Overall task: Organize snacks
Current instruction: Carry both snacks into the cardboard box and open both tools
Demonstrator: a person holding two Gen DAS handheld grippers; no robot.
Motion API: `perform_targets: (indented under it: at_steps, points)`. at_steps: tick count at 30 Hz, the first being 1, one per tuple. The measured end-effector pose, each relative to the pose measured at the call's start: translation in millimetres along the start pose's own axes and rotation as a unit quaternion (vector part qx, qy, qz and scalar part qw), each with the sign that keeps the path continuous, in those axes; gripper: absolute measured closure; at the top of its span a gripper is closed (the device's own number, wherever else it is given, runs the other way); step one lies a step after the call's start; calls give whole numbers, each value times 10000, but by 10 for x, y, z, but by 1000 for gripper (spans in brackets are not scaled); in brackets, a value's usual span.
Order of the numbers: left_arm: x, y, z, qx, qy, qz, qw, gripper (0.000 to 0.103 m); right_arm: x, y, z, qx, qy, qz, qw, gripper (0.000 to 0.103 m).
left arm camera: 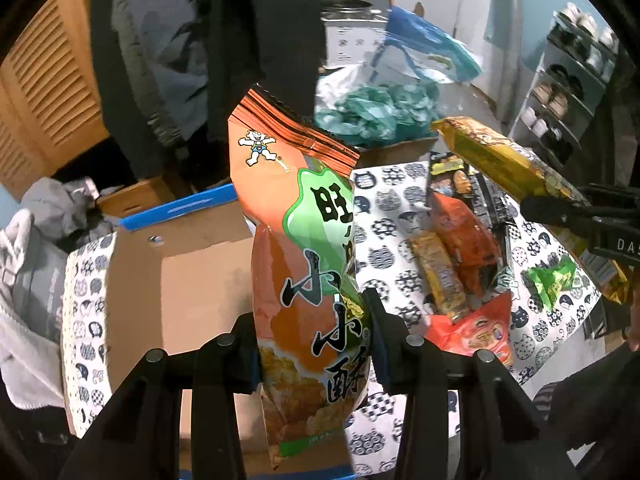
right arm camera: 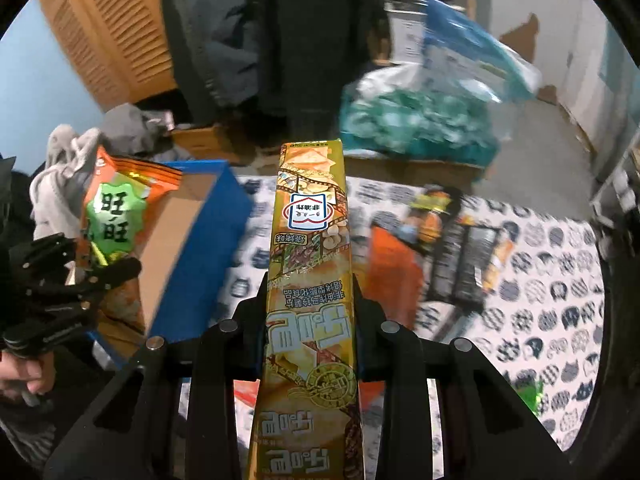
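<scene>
My left gripper (left arm camera: 314,334) is shut on an orange and green snack bag (left arm camera: 304,248), held upright in the air above an open cardboard box with a blue rim (left arm camera: 184,272). My right gripper (right arm camera: 310,300) is shut on a long yellow snack box (right arm camera: 312,264), lifted over the cat-print tablecloth (right arm camera: 540,292). In the left wrist view the yellow snack box (left arm camera: 504,160) and the right gripper (left arm camera: 568,210) show at the right. In the right wrist view the orange bag (right arm camera: 116,208) and the left gripper (right arm camera: 76,276) show at the left, by the blue-sided box (right arm camera: 200,248).
Several more snack packs (left arm camera: 456,256) lie in a pile on the tablecloth (left arm camera: 384,208), with a small green packet (left arm camera: 554,280) to their right. A clear bag of teal pieces (left arm camera: 376,112) sits on a brown carton behind. Dark clothing hangs at the back; grey clothes lie left.
</scene>
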State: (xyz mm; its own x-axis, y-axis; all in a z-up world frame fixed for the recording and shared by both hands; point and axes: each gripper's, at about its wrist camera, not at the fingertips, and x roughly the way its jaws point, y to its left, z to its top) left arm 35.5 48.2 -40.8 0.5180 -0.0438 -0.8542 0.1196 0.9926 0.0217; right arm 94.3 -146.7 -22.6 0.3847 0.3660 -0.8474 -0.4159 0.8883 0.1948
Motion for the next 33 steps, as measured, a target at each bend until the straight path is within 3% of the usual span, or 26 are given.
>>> perform_targets:
  at_steps: [15,27,31,33]
  points:
    - [27,821,-362,-628,98,307,9975,60,622,1326,261,-836,480,551,9938,73]
    - [182,1246,-626,-940,382,553,9933,60,1193,1835,321,-950,960,680,9885,72]
    - [220,1269,-646,-963,466,529,9928,59,1258,1904,351,-924,968,692,9886,65]
    - [227,1274,-645,-953,495,583,9925,53,1253,1912,364,-898,960,734,9886,62]
